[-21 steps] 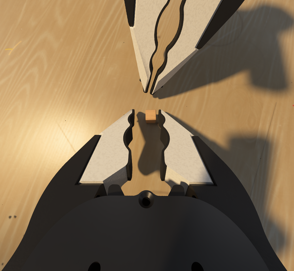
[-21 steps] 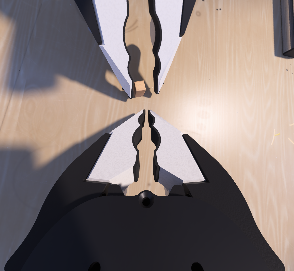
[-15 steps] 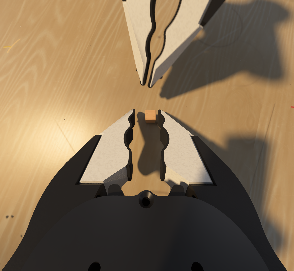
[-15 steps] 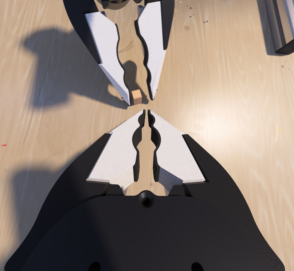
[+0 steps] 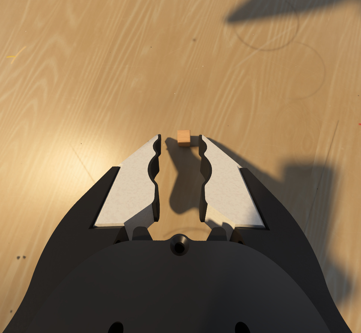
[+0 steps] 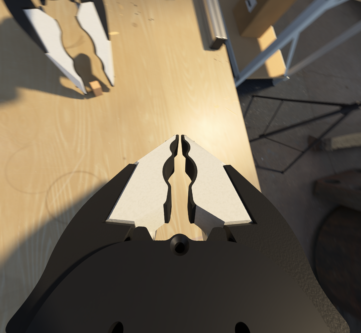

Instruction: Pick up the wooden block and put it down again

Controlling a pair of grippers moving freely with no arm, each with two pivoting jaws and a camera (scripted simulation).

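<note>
Wooden block (image 5: pixel 183 137) rests on the light wood-grain table (image 5: pixel 97 69), between the tips of the left gripper (image 5: pixel 179 139), whose jaws stand apart and clear of it. The block is a small cube with no evident long axis. The right gripper (image 6: pixel 180 138), in the lower centre of its own view, has its jaws nearly together on nothing. Only the right wrist view shows the table edge, a dark floor (image 6: pixel 293 124), a cardboard box (image 6: pixel 267 5), an aluminium rail (image 6: pixel 211 16) and a metal frame (image 6: pixel 293 36), upper right.
</note>
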